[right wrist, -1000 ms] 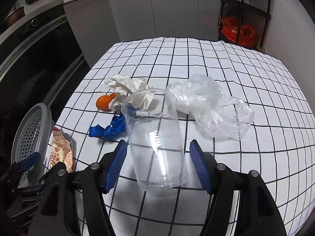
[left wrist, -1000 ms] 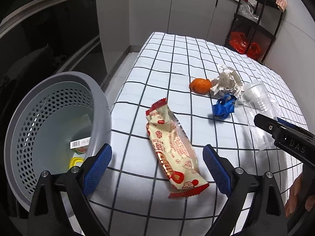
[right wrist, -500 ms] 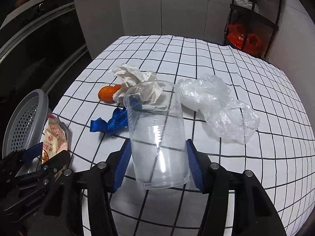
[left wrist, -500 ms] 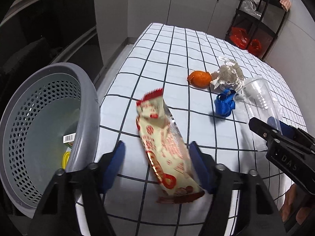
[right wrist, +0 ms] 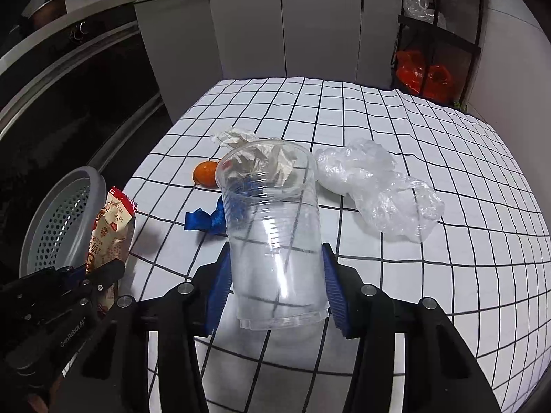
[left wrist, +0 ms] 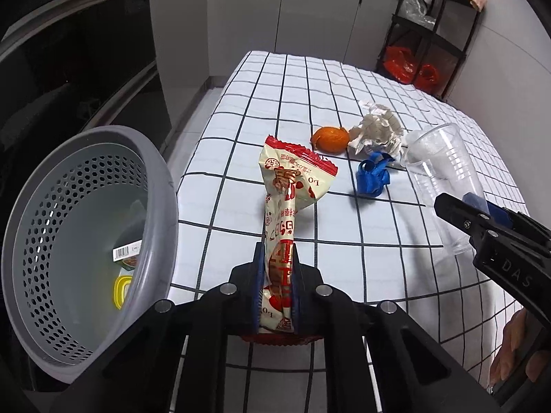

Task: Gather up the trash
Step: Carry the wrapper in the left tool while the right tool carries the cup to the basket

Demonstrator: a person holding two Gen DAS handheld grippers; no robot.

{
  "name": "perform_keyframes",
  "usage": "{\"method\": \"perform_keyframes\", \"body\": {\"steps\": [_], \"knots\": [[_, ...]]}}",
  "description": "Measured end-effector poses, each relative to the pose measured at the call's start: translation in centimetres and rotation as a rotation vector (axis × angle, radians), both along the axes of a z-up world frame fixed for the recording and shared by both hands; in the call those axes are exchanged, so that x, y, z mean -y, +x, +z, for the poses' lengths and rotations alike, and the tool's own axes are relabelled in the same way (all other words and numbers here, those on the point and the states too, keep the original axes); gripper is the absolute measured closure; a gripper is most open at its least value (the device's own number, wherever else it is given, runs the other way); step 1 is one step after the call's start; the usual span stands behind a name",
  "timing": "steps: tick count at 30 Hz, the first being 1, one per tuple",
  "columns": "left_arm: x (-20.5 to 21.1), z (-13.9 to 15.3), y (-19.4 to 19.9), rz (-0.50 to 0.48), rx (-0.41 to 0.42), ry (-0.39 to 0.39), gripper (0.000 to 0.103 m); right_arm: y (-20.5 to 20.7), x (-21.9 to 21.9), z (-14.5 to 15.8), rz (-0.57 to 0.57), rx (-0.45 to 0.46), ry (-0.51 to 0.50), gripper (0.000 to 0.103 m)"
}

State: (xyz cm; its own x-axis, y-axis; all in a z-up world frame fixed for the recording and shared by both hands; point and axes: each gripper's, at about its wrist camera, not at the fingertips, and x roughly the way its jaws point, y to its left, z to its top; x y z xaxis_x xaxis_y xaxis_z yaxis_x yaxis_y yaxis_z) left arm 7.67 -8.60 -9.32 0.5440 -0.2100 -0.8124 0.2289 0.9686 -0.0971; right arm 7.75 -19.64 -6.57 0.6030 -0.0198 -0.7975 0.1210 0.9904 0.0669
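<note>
My left gripper [left wrist: 278, 258] is shut on the near end of a cream and red snack wrapper [left wrist: 292, 186], which stands up off the checked tablecloth. A grey perforated basket [left wrist: 162, 186] sits tilted just left of it, at the table's edge. In the right wrist view my right gripper [right wrist: 275, 258] has its blue pads against both sides of a clear plastic cup [right wrist: 272, 206]. Its jaws are closing, and the cup is tilted with its mouth away from me. That view also shows the wrapper [right wrist: 110, 227] and the basket [right wrist: 100, 186] at the left.
An orange fruit [left wrist: 330, 139], crumpled white paper [left wrist: 377, 130] and a blue ribbon [left wrist: 372, 177] lie mid-table. A clear plastic bag [right wrist: 378, 186] lies right of the cup. The basket holds a small carton [left wrist: 127, 251] and a yellow item. A black shelf [left wrist: 437, 27] stands at the back right.
The left jaws went from wide open to shut on the wrapper, whose far end rose off the cloth. The right jaws narrowed onto the cup, and it rose slightly.
</note>
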Motion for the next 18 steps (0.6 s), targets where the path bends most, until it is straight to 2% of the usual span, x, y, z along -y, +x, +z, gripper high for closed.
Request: {"method": "perform_keyframes", "body": {"steps": [5, 9, 12, 18], "knots": [[-0.7, 2.1, -1.4, -0.009, 0.065, 0.001, 0.090, -1.6, 0.2, 1.3, -0.015, 0.037, 0.018, 0.055], [-1.3, 4.1, -2.6, -0.012, 0.152, 0.019, 0.090, -2.6, -0.3, 2.7, -0.018, 0.073, 0.041, 0.055], [-2.6, 5.5, -3.1, 0.007, 0.200, 0.043, 0.090, -3.0, -1.6, 3.9, -0.002, 0.106, 0.052, 0.055], [-6.7, 8.3, -3.4, 0.081, 0.247, 0.039, 0.090, -3.1, -5.7, 6.2, 0.067, 0.166, 0.092, 0.055]]}}
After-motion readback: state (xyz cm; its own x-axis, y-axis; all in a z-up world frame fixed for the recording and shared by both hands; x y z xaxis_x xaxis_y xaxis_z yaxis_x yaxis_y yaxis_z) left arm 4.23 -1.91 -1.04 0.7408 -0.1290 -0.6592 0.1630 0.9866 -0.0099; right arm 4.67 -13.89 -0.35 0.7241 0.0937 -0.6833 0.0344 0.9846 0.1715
